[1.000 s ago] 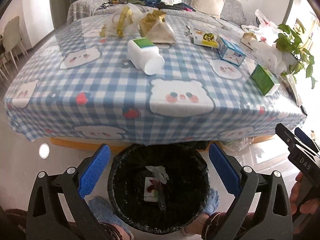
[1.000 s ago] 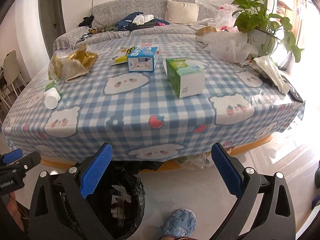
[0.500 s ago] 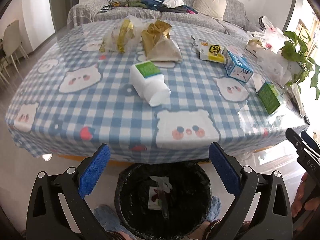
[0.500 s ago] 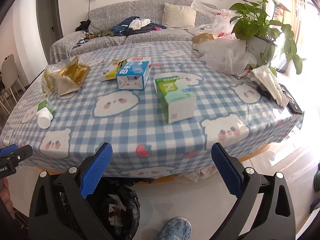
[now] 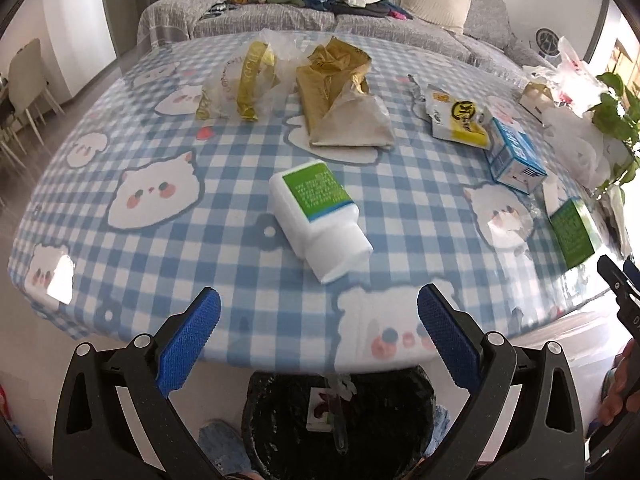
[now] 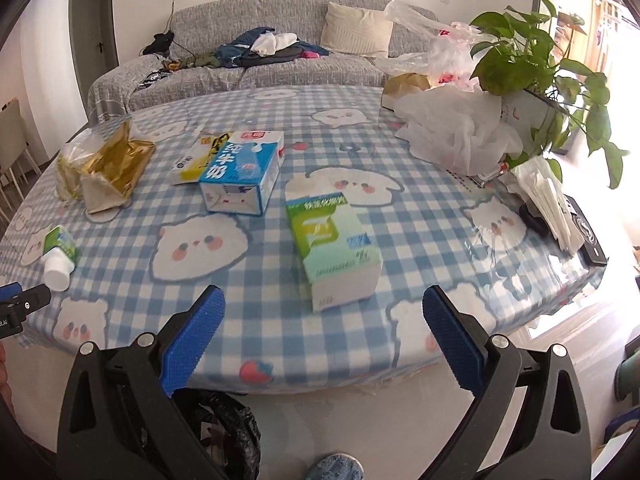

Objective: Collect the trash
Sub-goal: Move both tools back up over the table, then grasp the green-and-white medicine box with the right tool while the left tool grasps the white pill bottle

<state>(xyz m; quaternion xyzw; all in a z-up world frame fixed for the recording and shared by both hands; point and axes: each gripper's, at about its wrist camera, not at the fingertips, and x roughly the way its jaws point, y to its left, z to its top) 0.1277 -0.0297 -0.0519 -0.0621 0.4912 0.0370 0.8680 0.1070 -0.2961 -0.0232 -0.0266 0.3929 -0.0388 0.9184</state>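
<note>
Where the worktop point(image 5: 168, 264) ends at its near edge, bare cloth lies before both grippers. Bin point(image 5: 340, 420) below, half hidden. Left gripper point(image 5: 318, 312) jaws spread, facing bottle point(image 5: 318, 216); right gripper point(image 6: 324, 312) jaws spread, near green box point(image 6: 332, 248).

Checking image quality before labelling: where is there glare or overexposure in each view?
Left wrist view: a bright glare patch on the tablecloth near its left edge. Right wrist view: the window on the right is blown out, and the plant is backlit.
</note>
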